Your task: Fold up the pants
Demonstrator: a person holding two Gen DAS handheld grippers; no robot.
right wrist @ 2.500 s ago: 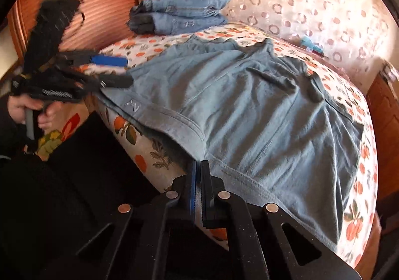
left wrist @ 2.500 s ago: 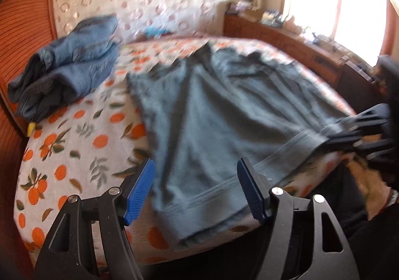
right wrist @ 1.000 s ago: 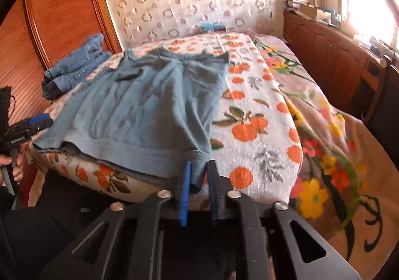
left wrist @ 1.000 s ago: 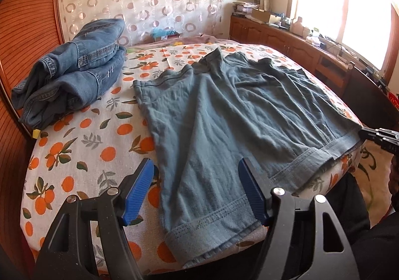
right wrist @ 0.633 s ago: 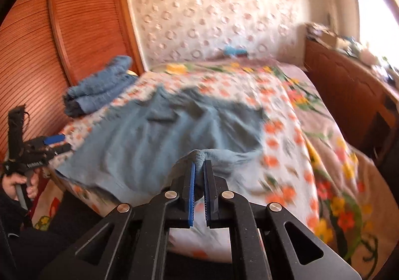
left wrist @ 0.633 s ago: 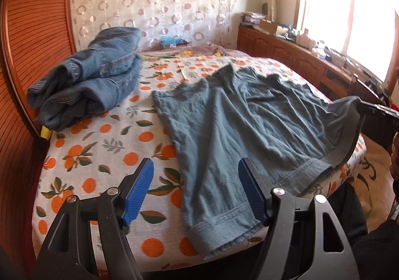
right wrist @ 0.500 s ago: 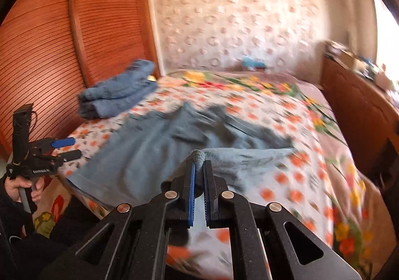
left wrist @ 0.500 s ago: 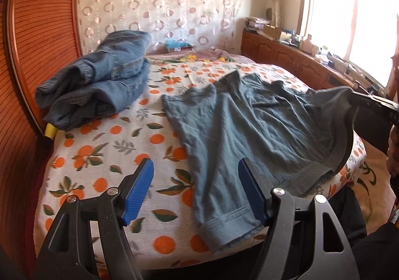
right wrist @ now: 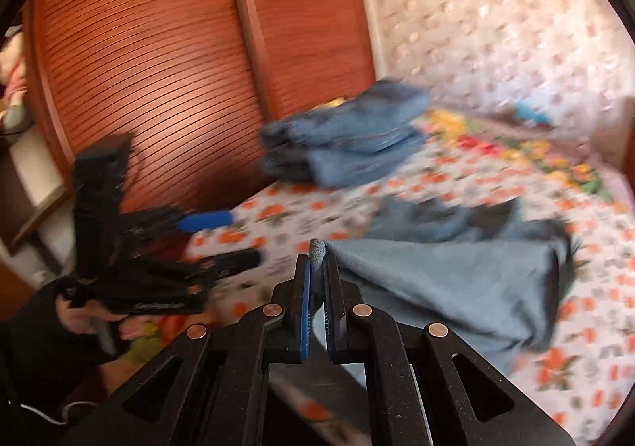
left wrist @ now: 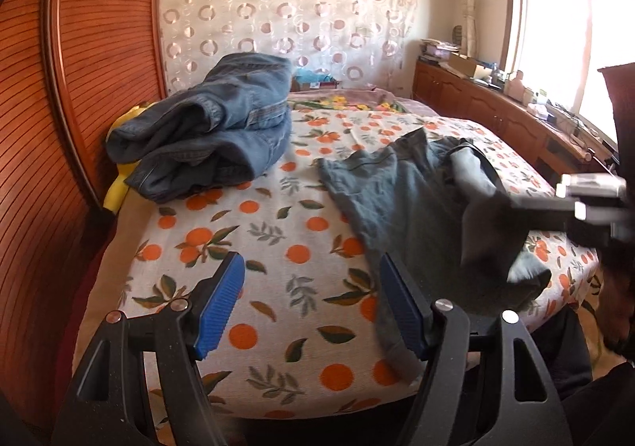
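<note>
Pants (left wrist: 401, 204) have gone from flat on the bed (left wrist: 254, 247) to half lifted: the right hand-held gripper (right wrist: 316, 279), clamped on a hem corner, carries one leg across the other. Folding lengthwise, I'd say; next it needs lining up and laying down. Left hand-held gripper (left wrist: 309, 303) hangs apart, empty. Only the left view shows the folded jeans (left wrist: 210, 132) sharply.

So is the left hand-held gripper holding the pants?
No, the left hand-held gripper is open with nothing between its pads; only the bedsheet shows there.

Folded jeans (left wrist: 206, 128) lie on the bedspread (left wrist: 246, 231) (orange-printed).
</note>
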